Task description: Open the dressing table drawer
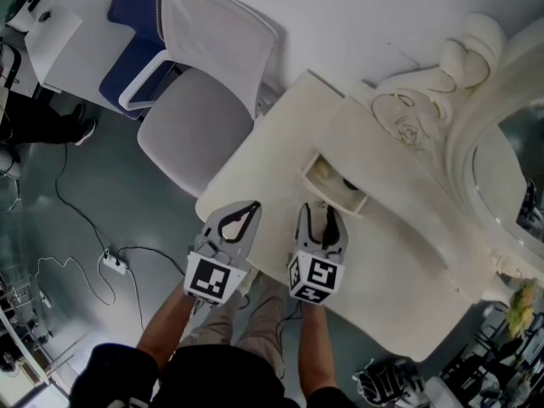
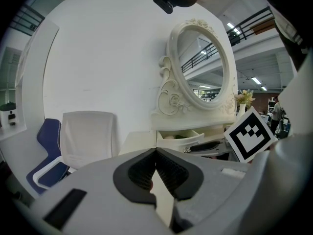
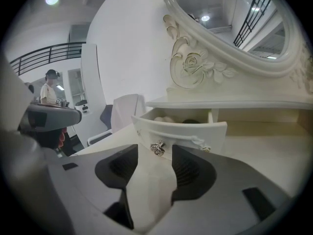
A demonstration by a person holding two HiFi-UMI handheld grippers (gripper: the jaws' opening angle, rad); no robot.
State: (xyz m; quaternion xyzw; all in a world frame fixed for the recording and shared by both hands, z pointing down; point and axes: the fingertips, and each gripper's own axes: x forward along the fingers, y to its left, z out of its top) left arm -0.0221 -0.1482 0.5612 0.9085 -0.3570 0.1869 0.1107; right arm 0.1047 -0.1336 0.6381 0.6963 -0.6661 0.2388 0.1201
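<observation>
The cream dressing table (image 1: 399, 279) has a small drawer (image 1: 333, 183) under its mirror shelf, and the drawer stands pulled out with pale things and something dark inside. In the right gripper view the curved drawer front (image 3: 190, 132) carries a metal knob (image 3: 157, 148). My right gripper (image 3: 155, 152) is open, its pads on either side of the knob without pressing on it. In the head view the right gripper (image 1: 319, 207) sits just before the drawer front. My left gripper (image 1: 253, 205) hovers at the table's near left edge, shut, with nothing in it (image 2: 156, 152).
An ornate oval mirror (image 1: 510, 155) rises behind the drawer. A white and grey chair (image 1: 200, 83) and a blue chair (image 1: 136, 32) stand left of the table. Cables and a power strip (image 1: 113, 263) lie on the floor. A person (image 3: 49, 89) stands far off.
</observation>
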